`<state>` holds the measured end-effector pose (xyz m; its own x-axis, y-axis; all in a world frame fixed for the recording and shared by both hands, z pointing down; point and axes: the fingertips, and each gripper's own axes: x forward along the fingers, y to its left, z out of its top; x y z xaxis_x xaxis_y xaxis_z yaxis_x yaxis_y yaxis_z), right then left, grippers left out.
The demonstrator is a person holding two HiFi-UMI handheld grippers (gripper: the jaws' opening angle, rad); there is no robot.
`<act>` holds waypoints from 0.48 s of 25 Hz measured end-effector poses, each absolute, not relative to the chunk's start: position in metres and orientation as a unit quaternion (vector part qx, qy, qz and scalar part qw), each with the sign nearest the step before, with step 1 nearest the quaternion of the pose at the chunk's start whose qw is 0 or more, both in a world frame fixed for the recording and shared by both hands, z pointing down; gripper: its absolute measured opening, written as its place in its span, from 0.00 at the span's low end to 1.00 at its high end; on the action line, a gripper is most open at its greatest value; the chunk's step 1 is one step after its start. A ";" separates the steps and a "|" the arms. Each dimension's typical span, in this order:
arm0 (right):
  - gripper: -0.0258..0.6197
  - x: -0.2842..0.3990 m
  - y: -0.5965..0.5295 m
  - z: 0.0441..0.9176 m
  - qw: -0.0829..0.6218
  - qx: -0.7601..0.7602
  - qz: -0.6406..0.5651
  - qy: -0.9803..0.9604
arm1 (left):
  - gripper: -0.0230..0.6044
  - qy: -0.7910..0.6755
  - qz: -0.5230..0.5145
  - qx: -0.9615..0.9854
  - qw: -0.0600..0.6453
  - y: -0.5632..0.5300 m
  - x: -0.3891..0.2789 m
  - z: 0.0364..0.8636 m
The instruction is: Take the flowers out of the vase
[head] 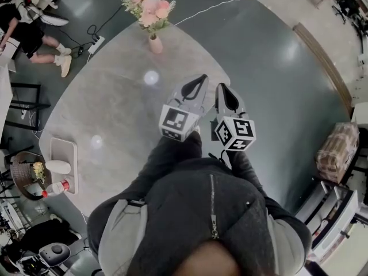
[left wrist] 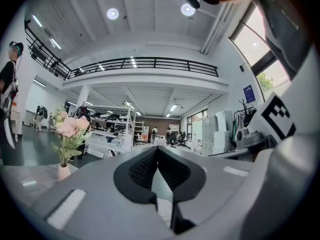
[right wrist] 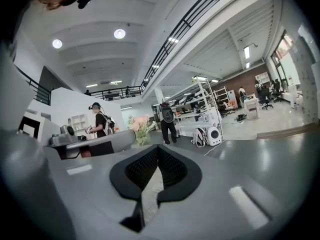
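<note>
Flowers (head: 150, 9) stood in the pink vase (head: 155, 43) at the grey table's (head: 115, 114) far edge, well apart from the left gripper (head: 201, 78) and right gripper (head: 222, 87), which hung side by side, jaws clenched together on nothing.

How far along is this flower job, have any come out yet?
Nothing is done yet: the flowers stand in the vase at the far end of the table. Nothing is in hand: the left gripper and right gripper are shut, empty, short of the vase. Remaining: reach, grip the stems, lift out.
</note>
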<state>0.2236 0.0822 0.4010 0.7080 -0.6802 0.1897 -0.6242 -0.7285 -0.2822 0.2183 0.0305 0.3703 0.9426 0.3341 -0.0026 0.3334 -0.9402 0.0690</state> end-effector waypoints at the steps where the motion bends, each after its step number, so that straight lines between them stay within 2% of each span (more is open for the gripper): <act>1: 0.04 0.230 0.077 0.403 0.096 -0.917 -0.145 0.360 | 0.05 0.164 0.006 0.986 0.036 0.026 0.224 0.372; 12: 0.04 0.299 0.002 0.418 0.061 -0.882 -0.166 0.436 | 0.05 0.051 0.012 0.997 0.060 -0.052 0.274 0.393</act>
<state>0.2993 0.0023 0.4179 0.5640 -0.7901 0.2400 -0.7498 -0.6118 -0.2521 0.2738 -0.0524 0.3930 0.9946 0.1023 0.0173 0.0995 -0.9876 0.1212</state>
